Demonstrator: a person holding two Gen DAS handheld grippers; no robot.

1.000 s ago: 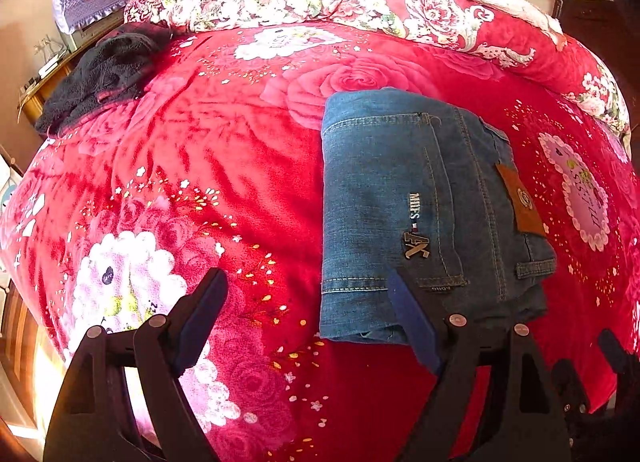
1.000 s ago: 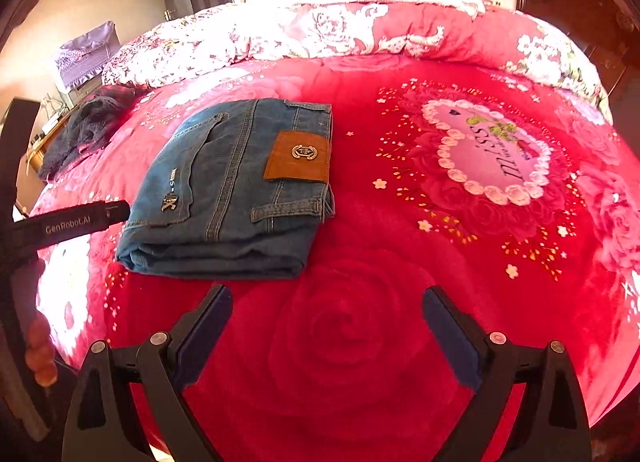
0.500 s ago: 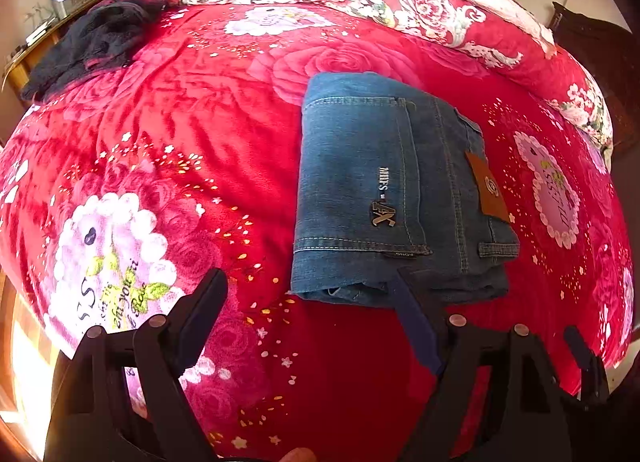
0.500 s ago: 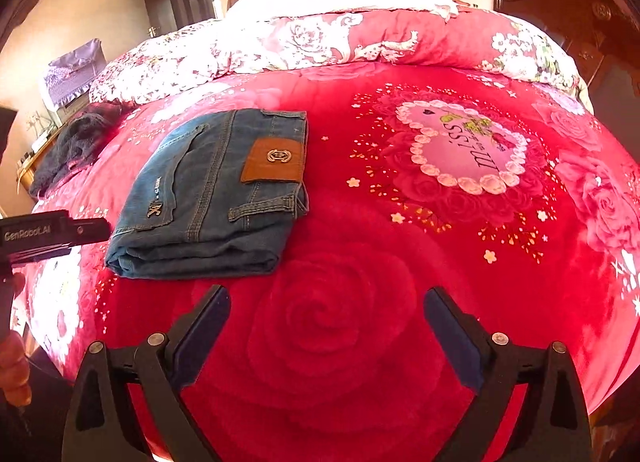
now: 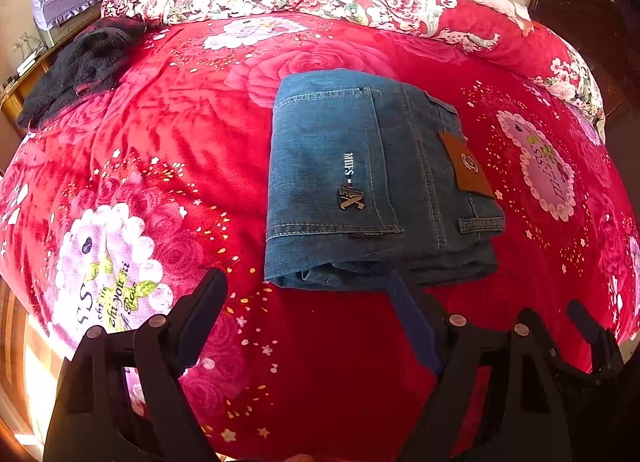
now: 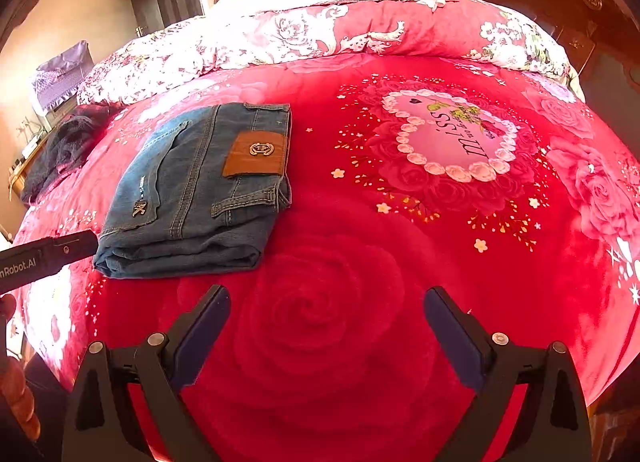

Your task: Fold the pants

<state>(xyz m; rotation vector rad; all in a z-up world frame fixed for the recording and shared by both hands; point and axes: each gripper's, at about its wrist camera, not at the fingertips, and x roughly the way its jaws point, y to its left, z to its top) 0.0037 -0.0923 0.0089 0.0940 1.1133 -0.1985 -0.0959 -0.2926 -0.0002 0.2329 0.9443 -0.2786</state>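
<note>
Pants [image 5: 376,182] folded into compact stack on bed [image 5: 160,150], just ahead of left gripper [image 5: 308,302]; right gripper [image 6: 326,306] beside them. Both jaws apart, empty. Folding looks done; perhaps tidying left.

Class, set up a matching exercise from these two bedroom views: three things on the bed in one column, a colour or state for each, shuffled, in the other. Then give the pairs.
Things:
1. jeans
2. leather patch
3. dark garment

Descriptions:
A. brown, with a metal emblem
B. black, crumpled near the bed's far left edge
C. blue, folded into a compact rectangle

Pairs: 1-C, 2-A, 3-B
</note>
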